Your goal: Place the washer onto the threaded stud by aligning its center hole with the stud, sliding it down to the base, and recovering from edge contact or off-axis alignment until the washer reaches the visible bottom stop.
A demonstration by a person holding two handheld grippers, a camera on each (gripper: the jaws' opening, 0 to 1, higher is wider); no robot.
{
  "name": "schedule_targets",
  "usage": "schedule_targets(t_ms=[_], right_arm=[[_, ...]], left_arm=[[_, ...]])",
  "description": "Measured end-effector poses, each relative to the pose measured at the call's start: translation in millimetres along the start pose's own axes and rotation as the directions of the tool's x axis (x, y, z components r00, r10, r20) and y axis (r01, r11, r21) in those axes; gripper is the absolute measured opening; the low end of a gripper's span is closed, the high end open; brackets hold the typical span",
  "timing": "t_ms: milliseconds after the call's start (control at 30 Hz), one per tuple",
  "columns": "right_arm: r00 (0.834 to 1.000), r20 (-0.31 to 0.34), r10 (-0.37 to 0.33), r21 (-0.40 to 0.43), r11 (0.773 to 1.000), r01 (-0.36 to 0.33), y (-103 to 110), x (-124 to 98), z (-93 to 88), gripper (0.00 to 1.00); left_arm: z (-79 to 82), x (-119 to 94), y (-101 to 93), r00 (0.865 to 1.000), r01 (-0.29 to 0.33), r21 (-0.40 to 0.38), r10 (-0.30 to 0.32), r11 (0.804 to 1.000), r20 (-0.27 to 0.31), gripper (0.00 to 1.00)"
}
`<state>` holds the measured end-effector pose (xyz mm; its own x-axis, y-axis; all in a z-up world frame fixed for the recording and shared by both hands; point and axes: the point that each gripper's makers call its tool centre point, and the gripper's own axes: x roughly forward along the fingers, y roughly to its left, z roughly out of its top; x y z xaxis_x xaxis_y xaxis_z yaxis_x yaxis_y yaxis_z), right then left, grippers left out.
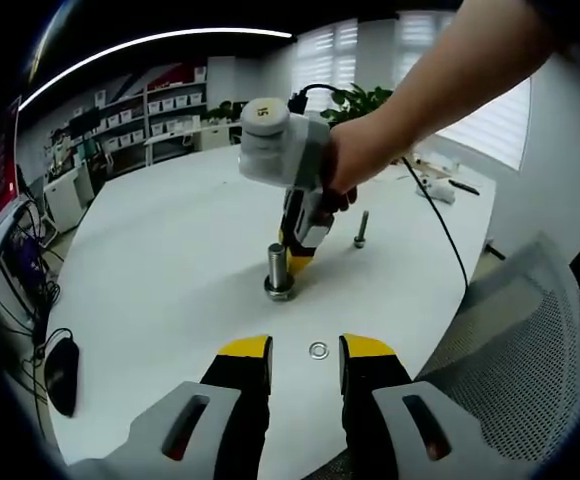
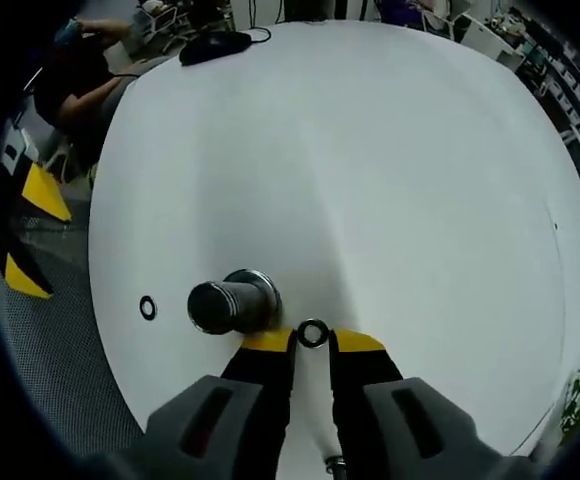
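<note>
- Left gripper view: the left claw (image 1: pixel 305 350) hovers over the white table (image 1: pixel 170 260) with its jaws apart and nothing between them. A loose washer (image 1: pixel 318 350) lies flat on the table between its tips. Beyond it the threaded stud (image 1: pixel 278 272) stands upright, and a person's hand (image 1: pixel 355 160) holds the right claw (image 1: pixel 300 255) just beside the stud. A smaller bolt (image 1: pixel 360 230) stands farther off.
- Right gripper view: the right claw (image 2: pixel 313 342) is clamped on a second washer (image 2: pixel 313 333) at its tips, touching the stud's base flange (image 2: pixel 255 295) to the claw's left. The loose washer (image 2: pixel 148 307) lies farther left.
</note>
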<state>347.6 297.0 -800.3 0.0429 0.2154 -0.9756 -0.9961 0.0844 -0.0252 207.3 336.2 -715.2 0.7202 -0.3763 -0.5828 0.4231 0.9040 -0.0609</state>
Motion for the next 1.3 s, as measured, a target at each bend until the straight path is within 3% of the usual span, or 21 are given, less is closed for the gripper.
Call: schedule_targets(t_ms=[300,367,700,1300], right_arm=[[0.995,-0.095,-0.020,-0.101,0.995,0.010,1,1,3.4,0.15],[0.995,-0.095,-0.021,-0.092,0.996,0.013,0,0,3.3,0.15],[0.999,0.014,-0.034,0.016,0.999,0.033,-4,-1,-0.8,0.14],[0.996,0.065,-0.057,0.099,0.994,0.050,0,-11,-8.2,0.13]], left_arm=[[0.1,0,0.6,1.000,-0.004,-0.001,0.004,1.000,-0.001,0.24],[-0.4,0,0.9,1.000,-0.005,-0.002,0.005,1.000,-0.003,0.24],[1.4,-1,1.7,1.000,-0.008,-0.004,0.008,1.000,0.006,0.24],[1.1,-1,0.3,1.000,0.000,0.000,0.000,1.000,0.002,0.24]])
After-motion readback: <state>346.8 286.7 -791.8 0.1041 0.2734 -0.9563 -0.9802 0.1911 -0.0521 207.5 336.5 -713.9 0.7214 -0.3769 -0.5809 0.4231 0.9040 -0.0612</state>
